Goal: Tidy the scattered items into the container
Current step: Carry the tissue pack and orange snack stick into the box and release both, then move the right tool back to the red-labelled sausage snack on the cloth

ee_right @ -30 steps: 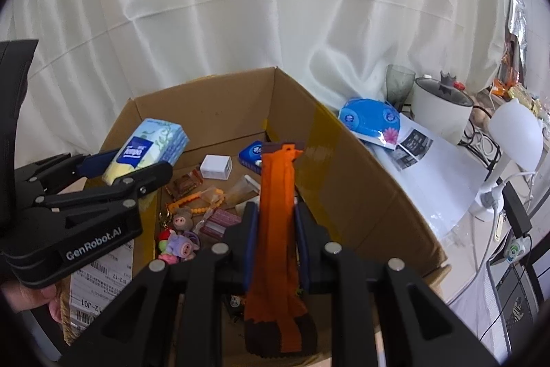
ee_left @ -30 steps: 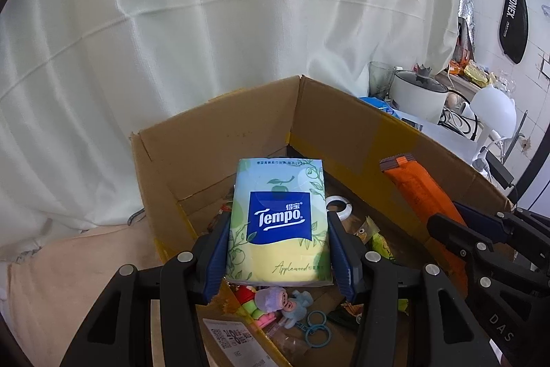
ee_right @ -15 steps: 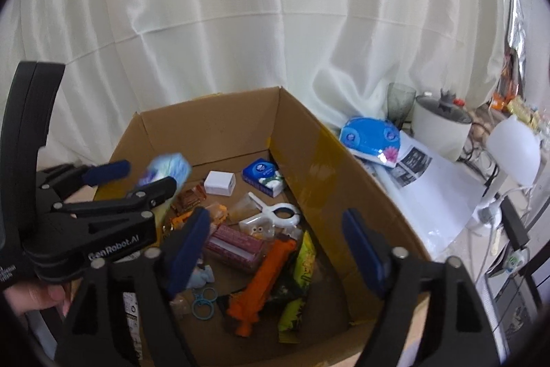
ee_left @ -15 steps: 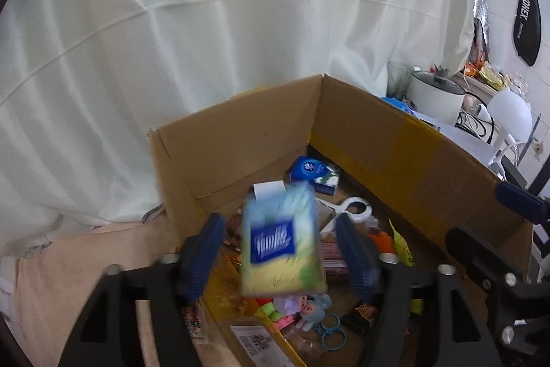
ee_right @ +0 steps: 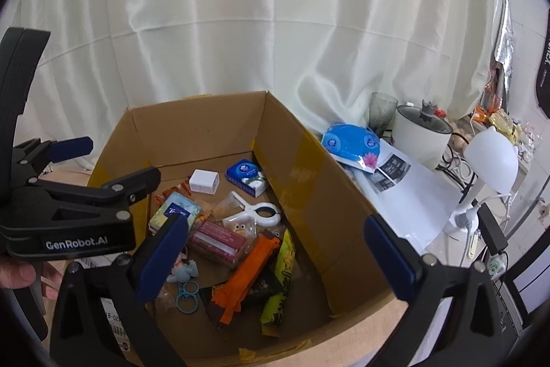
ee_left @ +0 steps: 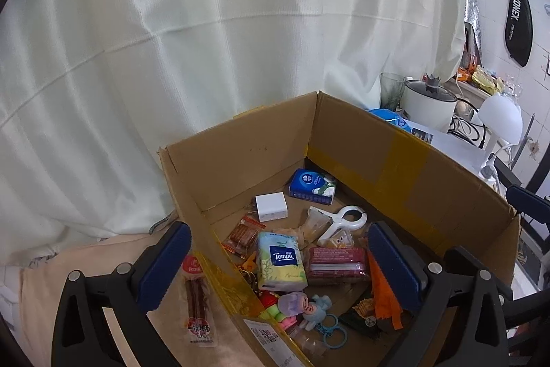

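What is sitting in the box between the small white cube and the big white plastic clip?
In the left wrist view, bare cardboard floor separates the small white cube from the big white plastic clip; a clear plastic piece lies against the clip.

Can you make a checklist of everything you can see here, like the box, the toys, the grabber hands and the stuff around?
Surface: beige cloth left of the box; white sheet to its right.
Job's things: cardboard box open, holding Tempo tissue pack, orange packet, white clip, blue tissue pack, white cube, red pack, pig toy.
Clutter: sausage snack packet lies on the cloth outside the box.
Grippers: left gripper open, empty; right gripper open, empty; both above the box.
Cables: white cord by the lamp.
Surroundings: white curtain, rice cooker, racket bag.
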Motion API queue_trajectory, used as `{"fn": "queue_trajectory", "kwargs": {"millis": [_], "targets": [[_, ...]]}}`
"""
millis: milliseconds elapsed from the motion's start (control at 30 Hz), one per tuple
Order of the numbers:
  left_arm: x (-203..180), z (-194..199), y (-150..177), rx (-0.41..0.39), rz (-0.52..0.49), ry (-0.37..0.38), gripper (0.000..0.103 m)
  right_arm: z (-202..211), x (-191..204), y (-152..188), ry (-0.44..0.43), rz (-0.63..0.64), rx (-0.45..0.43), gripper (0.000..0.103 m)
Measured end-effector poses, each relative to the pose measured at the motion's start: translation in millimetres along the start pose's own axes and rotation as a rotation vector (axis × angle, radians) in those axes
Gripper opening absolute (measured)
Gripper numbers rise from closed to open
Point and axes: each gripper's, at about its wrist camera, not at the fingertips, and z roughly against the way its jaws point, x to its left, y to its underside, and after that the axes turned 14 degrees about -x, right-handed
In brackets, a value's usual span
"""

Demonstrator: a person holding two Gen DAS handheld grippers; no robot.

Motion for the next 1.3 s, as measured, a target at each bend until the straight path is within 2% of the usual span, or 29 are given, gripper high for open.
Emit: {"fn": "queue_trajectory", "kwargs": {"millis": [200,333,533,700,867,967,1100,1300], "targets": [[32.1,25.2,0.1,-0.03,0.038,-0.049,0.103,11.1,9.6,-9.9,-0.013,-0.004,-0.035,0.103],[82.9,55.1,7.8,-0.05,0.077,-0.14,0.103,23.4,34.3,-20.7,-0.074,-0.012,-0.075,0.103],[158.4,94.0,26.0,-0.058,0.139,-0.269,0.103,46.0,99.9,-36.9,-0.222,-0.006,-0.168,0.103],[214.9,116.2,50.1,-0.04,0.184,-0.345,0.103,49.2,171.4,-37.6,-0.339,0.056,-0.185,0.103],[263.4,128.9,76.3,-0.021,0.221,-0.404,0.103,34.8,228.9,-22.8,-0.408,0.079,-0.133,0.103],[286.9,131.8,97.6,0.003,0.245,-0.43,0.103,21.2,249.6,-8.2,-0.425,0.093,-0.088,0.103],[306.6,122.3,124.6,0.038,0.287,-0.43,0.103,-5.4,262.8,18.0,-0.408,0.103,-0.016,0.103],[304.9,95.3,144.9,0.089,0.269,-0.378,0.103,-51.8,265.0,53.3,-0.33,0.08,0.127,0.103]]}}
